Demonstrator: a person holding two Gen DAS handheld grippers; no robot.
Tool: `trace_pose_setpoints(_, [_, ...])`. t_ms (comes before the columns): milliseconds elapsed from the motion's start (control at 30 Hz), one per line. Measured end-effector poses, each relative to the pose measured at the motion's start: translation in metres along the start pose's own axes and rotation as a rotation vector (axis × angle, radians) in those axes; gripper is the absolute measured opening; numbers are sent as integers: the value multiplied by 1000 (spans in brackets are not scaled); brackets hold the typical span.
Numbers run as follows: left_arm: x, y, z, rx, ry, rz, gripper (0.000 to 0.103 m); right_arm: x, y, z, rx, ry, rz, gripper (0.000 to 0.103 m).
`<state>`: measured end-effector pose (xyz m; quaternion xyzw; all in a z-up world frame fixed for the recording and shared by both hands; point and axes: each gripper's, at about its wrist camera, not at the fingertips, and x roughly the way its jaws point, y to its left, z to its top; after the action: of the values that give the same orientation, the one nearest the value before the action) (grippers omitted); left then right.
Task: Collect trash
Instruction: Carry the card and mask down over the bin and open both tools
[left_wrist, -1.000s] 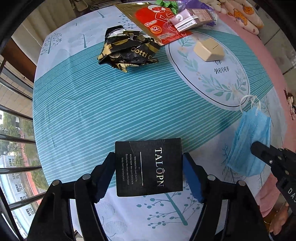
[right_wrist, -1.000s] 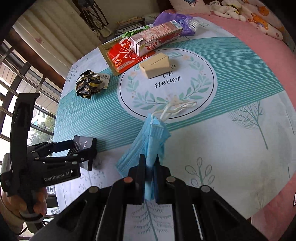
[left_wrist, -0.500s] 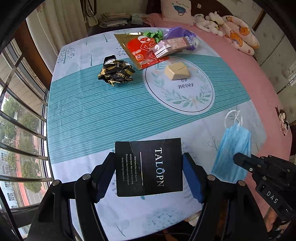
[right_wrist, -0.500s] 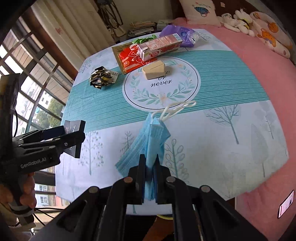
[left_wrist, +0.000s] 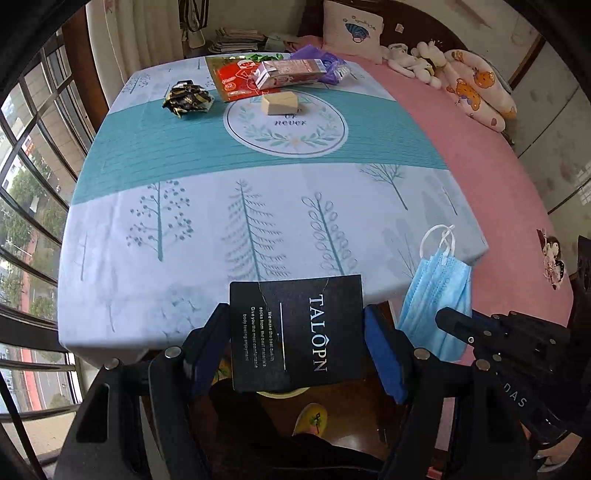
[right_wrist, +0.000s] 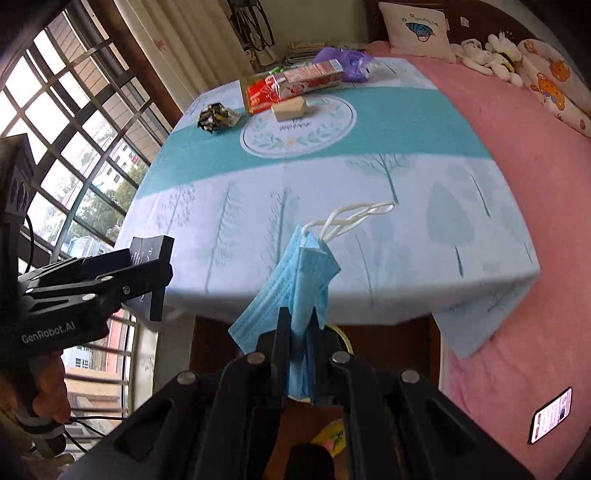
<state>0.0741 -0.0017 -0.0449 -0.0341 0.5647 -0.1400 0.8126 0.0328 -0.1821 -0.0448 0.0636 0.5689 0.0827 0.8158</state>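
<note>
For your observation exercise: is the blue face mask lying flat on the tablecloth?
No, the face mask hangs pinched in the right gripper, off the table's near edge.

A black rectangular card (left_wrist: 295, 332) bears white lettering. The pleated paper face mask (right_wrist: 295, 280) is light blue with white loops. The desk's cloth (left_wrist: 207, 173) is teal-striped, tree-printed; bedspread (left_wrist: 491, 177) pink.

Left tool (left_wrist: 297, 332) clamped wide, tilted down; right tool (right_wrist: 295, 325) pinched tight.

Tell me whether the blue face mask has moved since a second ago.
Yes. The blue face mask, pinched by the right gripper, has left the tablecloth and now hangs past its near edge.
</note>
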Motion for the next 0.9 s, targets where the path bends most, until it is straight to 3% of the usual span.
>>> trace_pose_setpoints(200, [18, -25, -40, -3, 64, -11, 70, 12, -22, -43, 46, 65, 34, 6])
trace_pose_setpoints(367, [47, -31, -65, 1, 114, 0, 70, 48, -31, -75, 59, 134, 44, 6])
trace_pose_setpoints(700, [153, -15, -121, 20, 197, 21, 70, 168, -47, -124, 111, 245, 31, 7])
trace_pose_setpoints(900, [231, 0, -155, 57, 200, 33, 71, 247, -55, -147, 102, 276, 11, 7])
